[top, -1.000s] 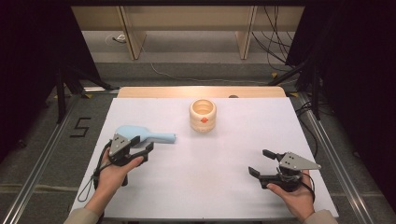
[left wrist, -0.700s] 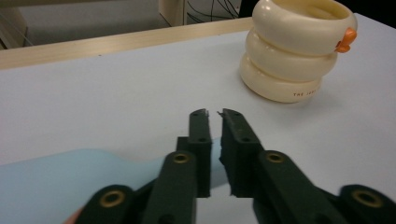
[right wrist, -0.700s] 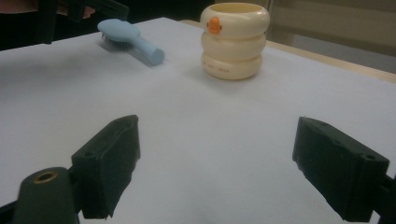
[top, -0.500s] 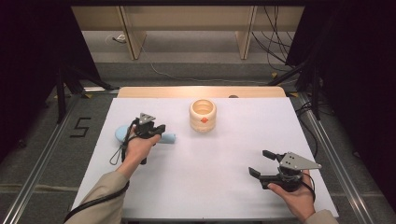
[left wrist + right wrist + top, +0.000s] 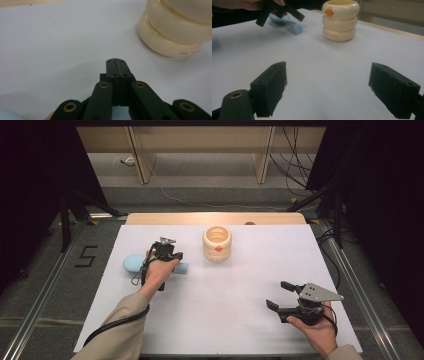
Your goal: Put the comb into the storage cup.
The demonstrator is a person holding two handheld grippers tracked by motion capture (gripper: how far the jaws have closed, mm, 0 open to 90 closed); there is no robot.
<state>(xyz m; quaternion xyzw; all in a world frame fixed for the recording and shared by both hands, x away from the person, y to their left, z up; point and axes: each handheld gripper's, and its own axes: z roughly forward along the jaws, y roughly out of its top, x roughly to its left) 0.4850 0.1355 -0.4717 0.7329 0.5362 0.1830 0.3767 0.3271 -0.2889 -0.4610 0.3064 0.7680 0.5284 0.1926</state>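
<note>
A cream ringed cup (image 5: 217, 243) with an orange mark stands upright at the back middle of the white board; it shows close by in the left gripper view (image 5: 172, 32) and farther off in the right gripper view (image 5: 339, 21). A light blue handled object (image 5: 131, 263) lies flat left of the cup, partly under the person's left hand. My left gripper (image 5: 177, 254) hovers over its handle end, and its jaws (image 5: 116, 61) are shut with nothing between them. My right gripper (image 5: 277, 295) rests near the front right, open and empty (image 5: 328, 87).
The white board (image 5: 240, 270) covers the table, with a strip of bare wood (image 5: 215, 218) at its far edge. Metal rails (image 5: 345, 265) run along both sides. Cables and dark stands lie on the floor beyond.
My left hand has moved forward and right, from the blue object's front side to over its handle, nearer the cup. Its jaws, open before, are shut. The right hand has stayed put.
</note>
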